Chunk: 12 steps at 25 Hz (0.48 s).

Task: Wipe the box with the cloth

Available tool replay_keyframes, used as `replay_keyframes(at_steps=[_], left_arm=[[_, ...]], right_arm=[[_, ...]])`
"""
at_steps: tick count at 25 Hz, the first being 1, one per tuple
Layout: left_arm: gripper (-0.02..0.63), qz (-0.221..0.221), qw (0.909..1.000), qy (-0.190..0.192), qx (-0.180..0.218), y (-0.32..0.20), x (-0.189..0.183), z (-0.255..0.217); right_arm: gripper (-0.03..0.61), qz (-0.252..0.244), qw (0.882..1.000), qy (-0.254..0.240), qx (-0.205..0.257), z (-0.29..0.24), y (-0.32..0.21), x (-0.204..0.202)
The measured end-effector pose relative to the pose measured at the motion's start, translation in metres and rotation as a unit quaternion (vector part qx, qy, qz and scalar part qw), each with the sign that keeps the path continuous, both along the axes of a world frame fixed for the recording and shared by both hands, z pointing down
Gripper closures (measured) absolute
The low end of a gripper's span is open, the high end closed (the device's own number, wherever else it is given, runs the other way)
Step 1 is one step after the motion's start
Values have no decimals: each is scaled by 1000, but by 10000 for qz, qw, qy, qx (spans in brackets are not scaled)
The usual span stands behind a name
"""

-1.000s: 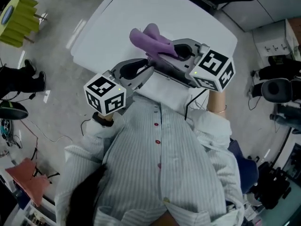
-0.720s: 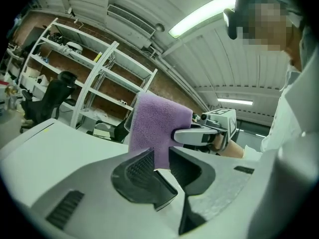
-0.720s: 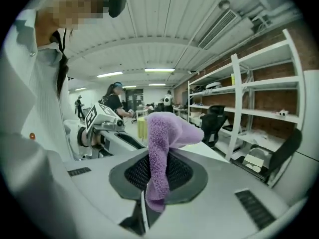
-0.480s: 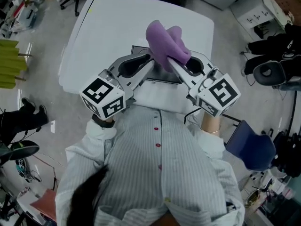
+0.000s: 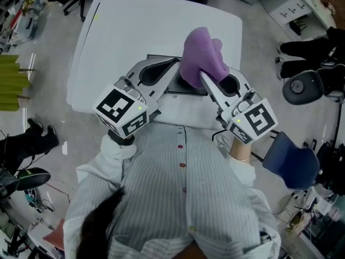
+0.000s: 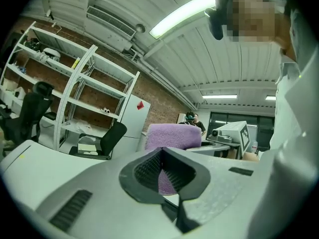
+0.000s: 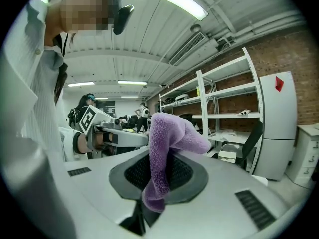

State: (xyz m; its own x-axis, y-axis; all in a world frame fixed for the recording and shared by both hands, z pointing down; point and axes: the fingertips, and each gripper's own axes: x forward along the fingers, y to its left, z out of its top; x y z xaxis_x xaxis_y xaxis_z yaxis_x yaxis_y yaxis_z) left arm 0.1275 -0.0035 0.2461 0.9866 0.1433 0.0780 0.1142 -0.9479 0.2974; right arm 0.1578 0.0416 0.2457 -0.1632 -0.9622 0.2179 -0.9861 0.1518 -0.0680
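A purple cloth [image 5: 204, 50] hangs bunched above the white table [image 5: 135, 26], over a flat dark box [image 5: 183, 89] of which little shows. My right gripper [image 5: 202, 75] is shut on the cloth, and a fold [image 7: 158, 183] droops back between its pads. My left gripper [image 5: 177, 68] reaches in from the left and meets the cloth's near edge. Its jaws have just been closing and now stand shut, with purple cloth [image 6: 160, 180] showing between the pads. In the left gripper view the cloth [image 6: 174, 136] rises above the jaw tips [image 6: 160, 153]. Both grippers point roughly level.
The person's striped shirt fills the lower head view. A blue chair [image 5: 288, 163] stands right of the table and a black chair [image 5: 307, 88] further right. A white cabinet [image 5: 294, 9] is at the top right, a yellow-green object [image 5: 8, 80] at the far left.
Both grippers rose and drew together with the cloth, which now sits higher and further right in the head view. The left jaws, open a second ago, have shut on the cloth's edge.
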Motion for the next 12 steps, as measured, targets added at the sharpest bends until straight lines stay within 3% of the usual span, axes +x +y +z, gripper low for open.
replay_keyframes(at_steps=[12], left_arm=[[604,17,10000,17,51,-8,-3,-2]], right_arm=[[528,172,9998,-10,-75,6,0,9]])
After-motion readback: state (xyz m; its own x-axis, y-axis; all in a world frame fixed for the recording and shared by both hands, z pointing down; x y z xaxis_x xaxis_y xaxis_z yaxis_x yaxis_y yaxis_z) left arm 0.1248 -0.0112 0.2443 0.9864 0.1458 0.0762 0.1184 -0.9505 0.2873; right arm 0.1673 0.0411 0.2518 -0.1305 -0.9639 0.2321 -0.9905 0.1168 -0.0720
